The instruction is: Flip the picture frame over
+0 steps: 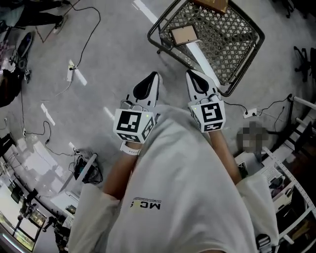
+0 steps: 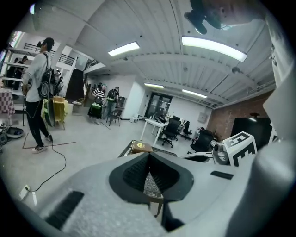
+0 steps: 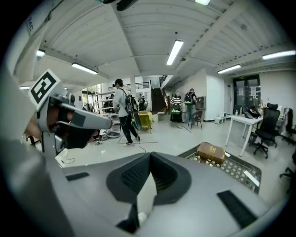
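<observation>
- Picture frame (image 1: 183, 34): lies flat on the mesh-topped desk (image 1: 232, 47), near its left edge. It is untouched and the flip is not yet begun.
- Left tool (image 1: 154, 75): jaws pressed together on nothing. It is held close to the person's chest and well short of the desk, probably a ready carry before the reach.
- Right tool (image 1: 190, 74): jaws likewise pressed together and empty. It sits level with the left tool and points toward the desk.
- Next move, as a judgement: both tools need to spread before either can take the frame's edge.
- Brown item (image 1: 213, 4): at the desk's far rim, apart from the frame.
</observation>
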Demonstrator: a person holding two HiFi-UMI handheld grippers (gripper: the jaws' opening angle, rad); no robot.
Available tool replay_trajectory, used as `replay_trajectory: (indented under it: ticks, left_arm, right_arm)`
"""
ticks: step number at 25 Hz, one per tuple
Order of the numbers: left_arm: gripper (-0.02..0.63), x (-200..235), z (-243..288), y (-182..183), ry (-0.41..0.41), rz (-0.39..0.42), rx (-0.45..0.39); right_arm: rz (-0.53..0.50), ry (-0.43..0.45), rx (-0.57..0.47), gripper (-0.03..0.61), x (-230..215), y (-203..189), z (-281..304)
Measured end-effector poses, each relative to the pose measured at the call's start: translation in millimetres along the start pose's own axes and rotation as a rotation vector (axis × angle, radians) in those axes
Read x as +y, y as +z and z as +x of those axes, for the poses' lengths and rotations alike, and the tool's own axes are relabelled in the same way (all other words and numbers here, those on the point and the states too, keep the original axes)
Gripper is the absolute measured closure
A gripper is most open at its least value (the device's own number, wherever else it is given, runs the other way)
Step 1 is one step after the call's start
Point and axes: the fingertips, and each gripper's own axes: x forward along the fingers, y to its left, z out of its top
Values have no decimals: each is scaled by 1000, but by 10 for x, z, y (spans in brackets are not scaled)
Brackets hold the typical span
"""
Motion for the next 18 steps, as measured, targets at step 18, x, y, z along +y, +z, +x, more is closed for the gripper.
replay_trajectory:
  ticks: [18]
  left_arm:
    - [589, 751, 984, 152, -39, -33, 77]
  right_arm:
    - [56, 32, 105, 561, -520, 85, 1134]
